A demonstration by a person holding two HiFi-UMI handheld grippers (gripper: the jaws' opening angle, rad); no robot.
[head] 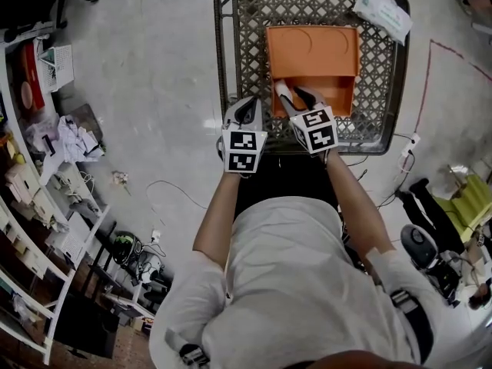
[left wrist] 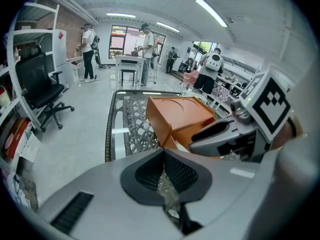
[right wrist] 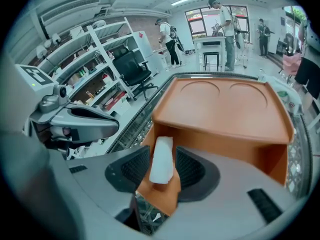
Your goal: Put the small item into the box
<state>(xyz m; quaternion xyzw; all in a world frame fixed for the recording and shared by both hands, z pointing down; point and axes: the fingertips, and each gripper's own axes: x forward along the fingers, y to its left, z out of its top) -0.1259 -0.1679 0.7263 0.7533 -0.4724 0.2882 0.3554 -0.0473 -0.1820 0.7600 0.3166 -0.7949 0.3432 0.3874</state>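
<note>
Nearest, the person's forearms reach forward over the near rim of the lattice tabletop. Left claw hangs at that rim, clenched: pads meeting at the tips, nothing between them, only lattice showing below. Right claw is just beside it, tips over the near-left corner of the orange box. It is released, pads apart, with the small white item standing upright between them. A strip of orange shows between the item and the right pad; on the left side I can't tell whether it touches. The item's lower end sits on an orange flap at the mouth of the box. Further in, the box has a flat top panel with two round impressions. A white packet lies at the tabletop's far right corner. Beyond, a black office chair and standing people.
</note>
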